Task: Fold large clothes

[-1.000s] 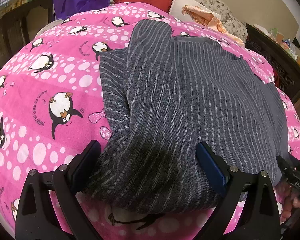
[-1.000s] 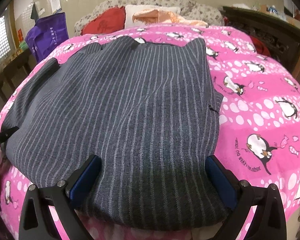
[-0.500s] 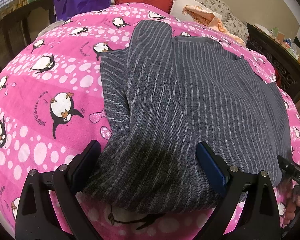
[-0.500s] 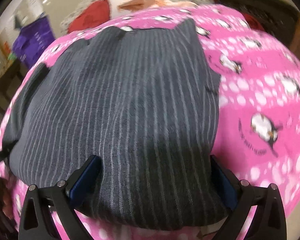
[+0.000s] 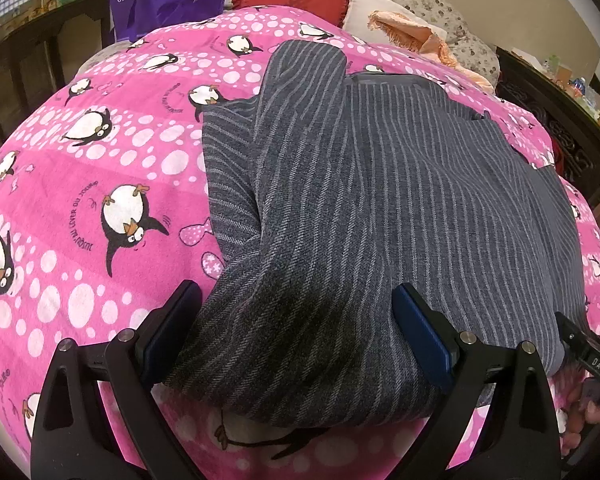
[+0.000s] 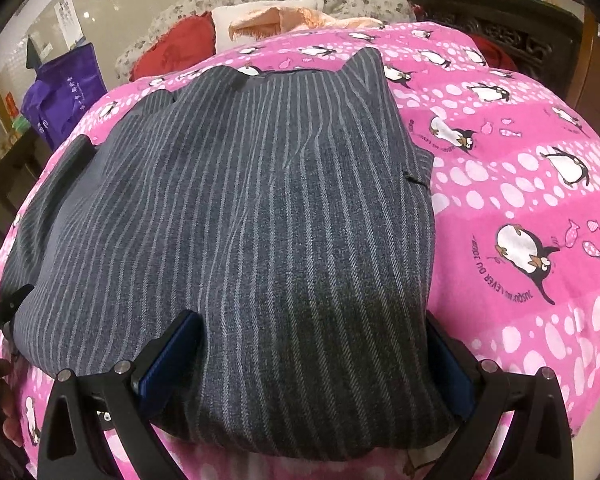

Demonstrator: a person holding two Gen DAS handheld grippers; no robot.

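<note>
Folded garment [image 5: 380, 208] lies mid-bed on the quilt [image 5: 100, 160]. Left tool [image 5: 300, 344] and right tool [image 6: 308, 364] both gape wide, straddling its near edge, gripping nothing (fingers flank the cloth). Bare quilt either side.

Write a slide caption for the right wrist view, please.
Open right gripper straddles the near edge of a grey striped garment on a pink penguin blanket.
</note>
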